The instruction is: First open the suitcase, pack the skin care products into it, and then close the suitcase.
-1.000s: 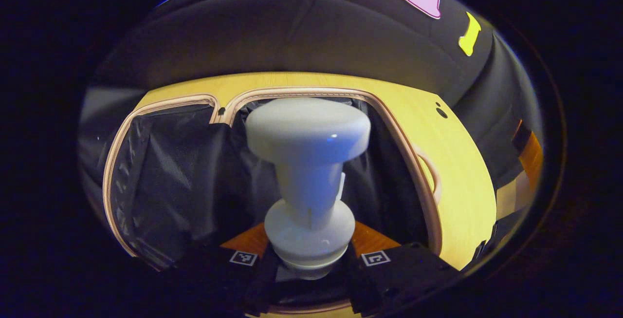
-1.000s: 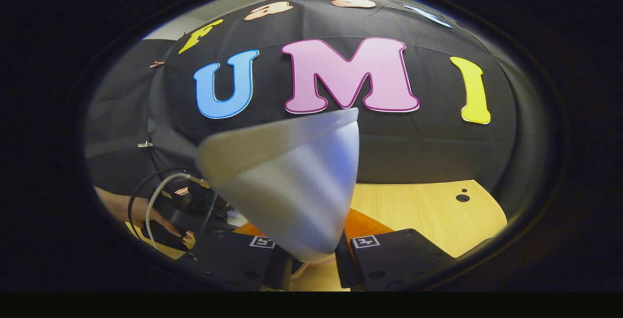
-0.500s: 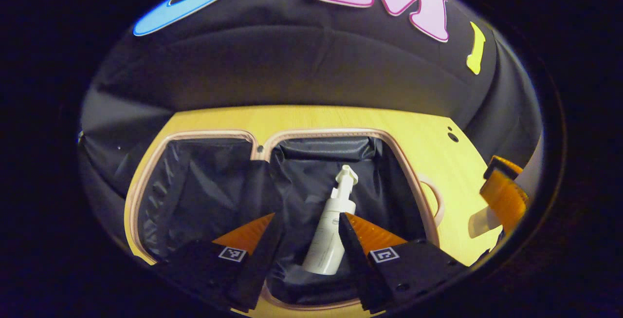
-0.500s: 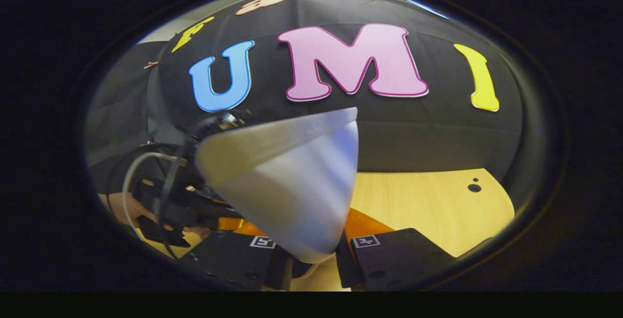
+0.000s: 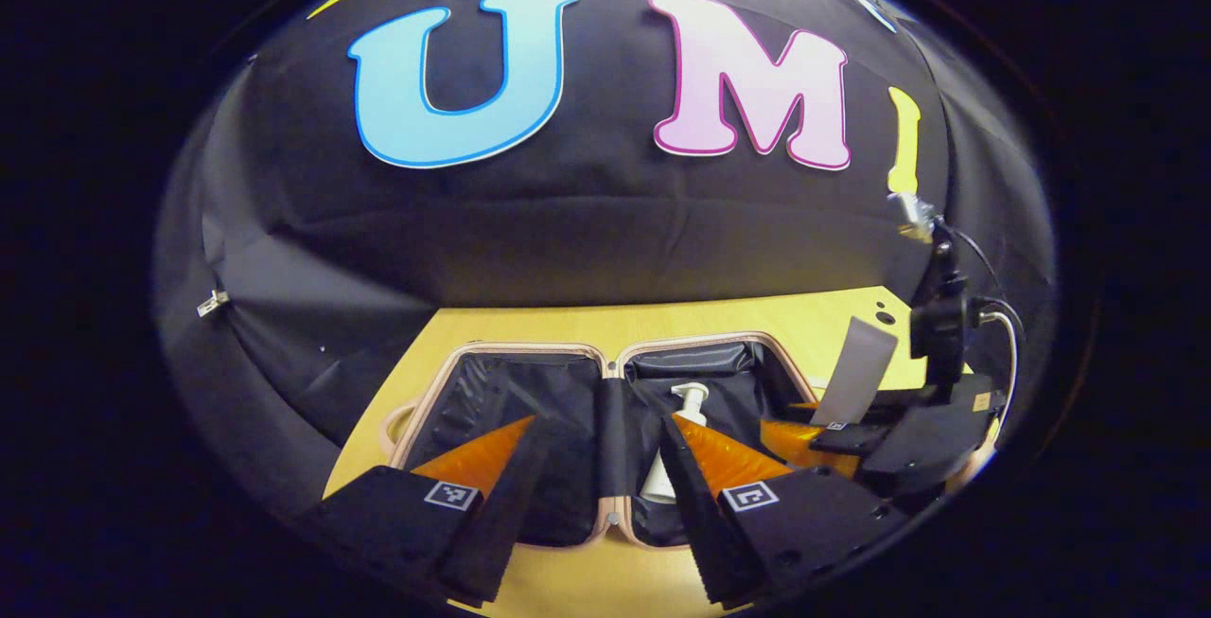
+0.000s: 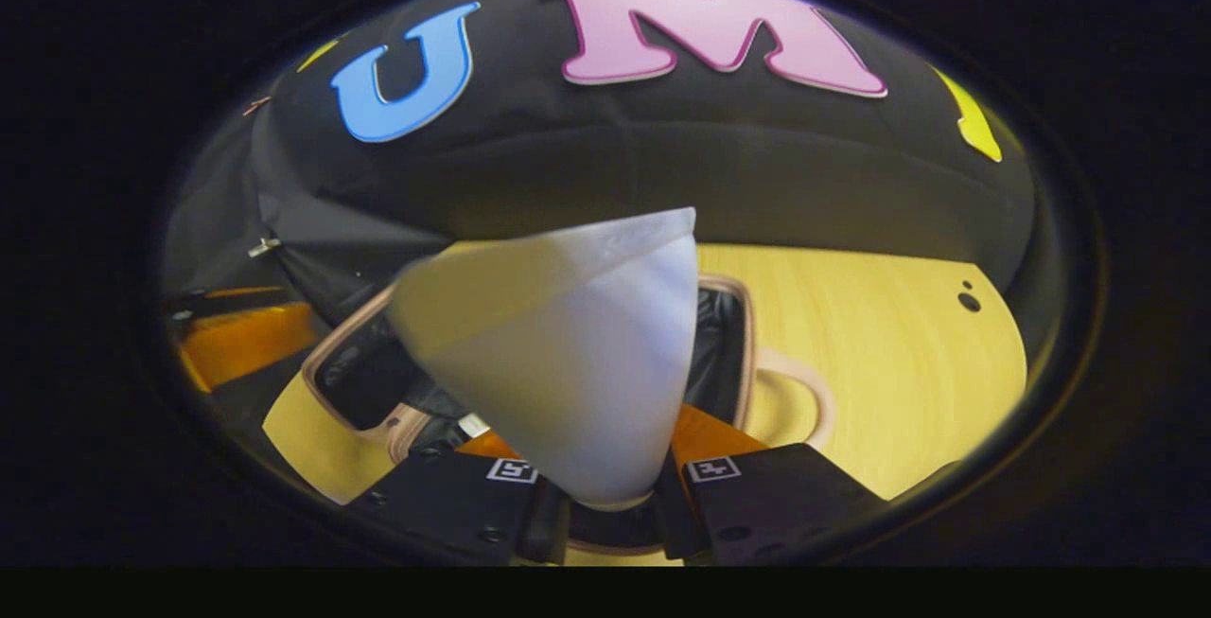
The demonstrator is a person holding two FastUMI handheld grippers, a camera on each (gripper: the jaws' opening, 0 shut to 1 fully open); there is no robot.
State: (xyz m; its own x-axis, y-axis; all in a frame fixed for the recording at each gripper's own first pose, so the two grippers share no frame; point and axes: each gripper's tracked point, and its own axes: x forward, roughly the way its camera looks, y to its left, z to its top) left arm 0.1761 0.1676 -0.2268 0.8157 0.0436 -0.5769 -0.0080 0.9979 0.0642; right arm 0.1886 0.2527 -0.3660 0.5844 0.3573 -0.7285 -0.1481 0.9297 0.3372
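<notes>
The left hand-held gripper (image 5: 605, 495) is hanging spread and empty at lower centre above the open suitcase (image 5: 605, 519) holding a pump bottle (image 5: 683, 410), while the right hand-held gripper (image 6: 610, 504) is pinching a white tube (image 6: 568, 362).

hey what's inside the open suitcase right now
One white pump bottle lies in the right half of the suitcase, on the dark lining. The left half looks bare. The left gripper, jaws open, covers the near parts of both halves, so those can't be checked.
</notes>
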